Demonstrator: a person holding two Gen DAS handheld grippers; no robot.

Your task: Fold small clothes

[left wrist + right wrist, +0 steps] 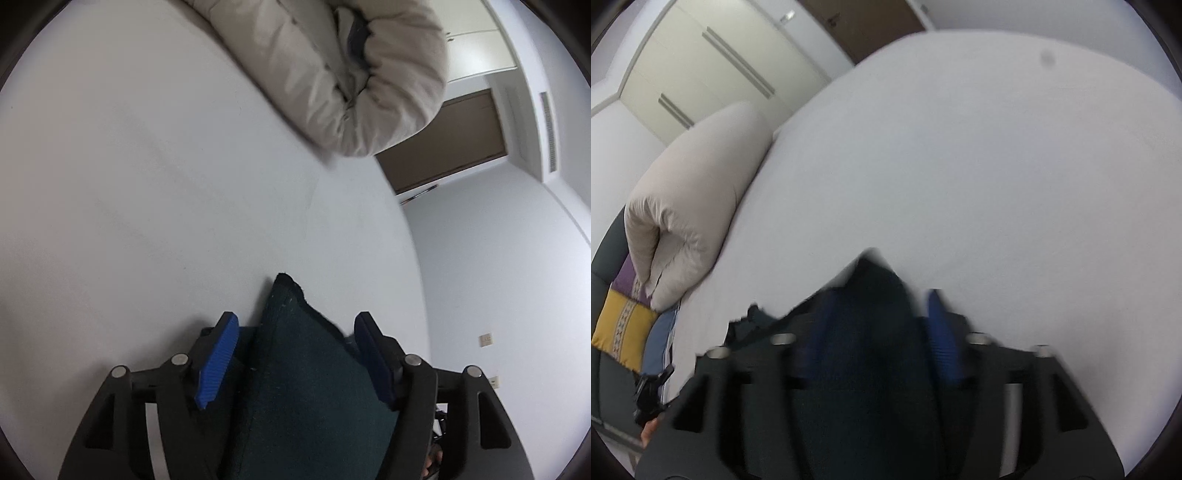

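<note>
While I hold a tool in each hand, the dark green cloth lies on the white bed sheet, and a bit of it sits between the jaws of both tools. My left gripper has its blue pads apart, with a gap on each side of the cloth, so it is not pinching. My right gripper looks the same: jaws apart, cloth in the middle. That picture is blurry, though, so I am a bit less sure.

I think this cloth is light, soft and floppy. It bends and sags, and it will not break. It looks a little fuzzy, so it should not slip much. I think the best place to pinch is a corner or the stitched edge, one tool on each side, so it stays flat.

My left view shows the pointed corner of the cloth sharp and clear, a folded beige quilt, a brown door and wall plugs. My right view shows more: a purple and yellow cushion past the quilt, tall pale cupboard doors, the other tool with fingers on it, and a wider stretch of bed.
</note>
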